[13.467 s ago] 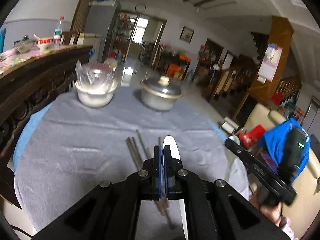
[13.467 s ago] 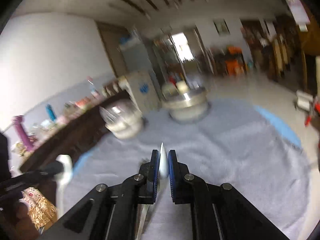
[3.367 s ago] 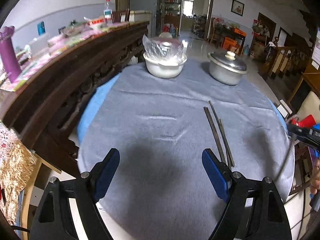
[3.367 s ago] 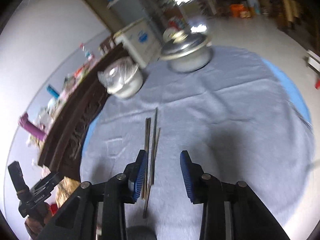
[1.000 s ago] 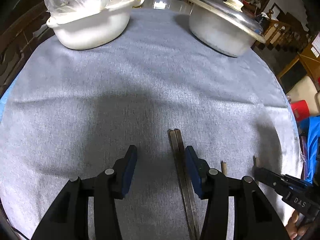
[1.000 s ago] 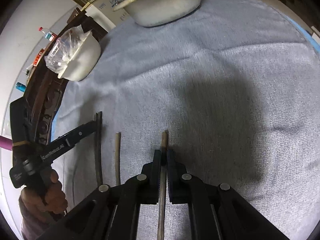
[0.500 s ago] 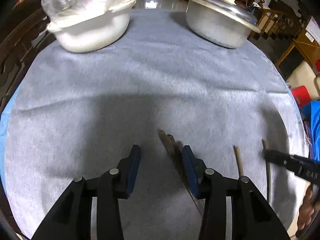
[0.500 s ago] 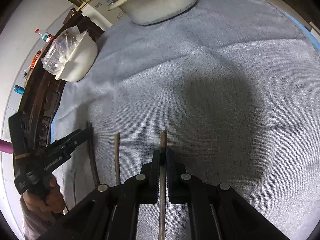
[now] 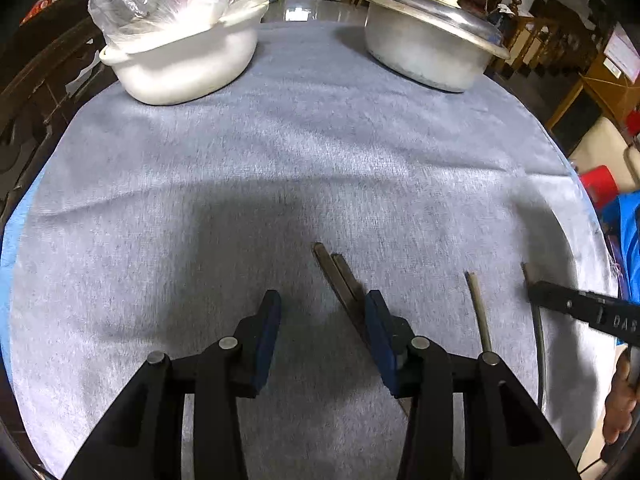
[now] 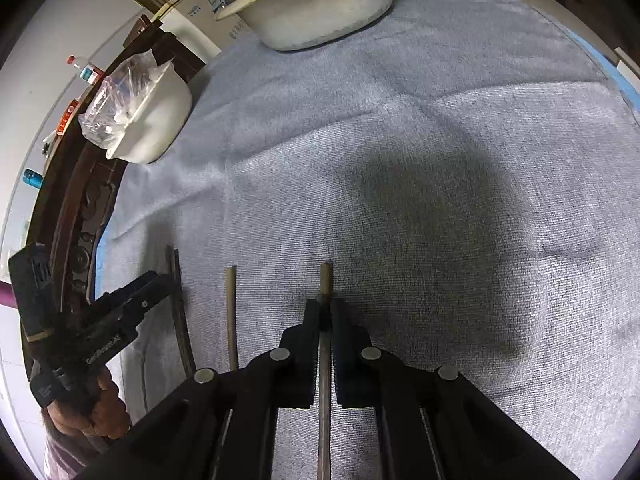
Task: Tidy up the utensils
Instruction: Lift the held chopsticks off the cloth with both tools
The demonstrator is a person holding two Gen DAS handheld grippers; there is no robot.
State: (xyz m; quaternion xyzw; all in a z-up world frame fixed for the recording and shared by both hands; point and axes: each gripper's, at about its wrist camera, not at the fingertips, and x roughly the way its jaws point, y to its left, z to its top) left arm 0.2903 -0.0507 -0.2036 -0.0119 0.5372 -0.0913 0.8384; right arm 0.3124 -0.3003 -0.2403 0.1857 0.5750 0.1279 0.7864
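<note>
Grey cloth covers a round table; a plastic-wrapped white bowl and a lidded metal pot stand at the far side, well apart from the work area and playing no part in the sorting.

Right gripper: tongs together, clamped on a pale chopstick lying flat on the cloth, tip projecting forward. The hold is low and along the shaft, which appears meant to keep it parallel to its neighbour.

A second pale chopstick lies loose just beside it, roughly parallel and apart.

Left gripper: tongs apart, holding nothing. A dark pair of chopsticks lies touching side by side, running at a slant toward the right-hand finger; contact with that finger cannot be confirmed.

Assessment: sticks are being sorted into matched pairs. The dark pair looks grouped; the pale pair is not yet brought together.
</note>
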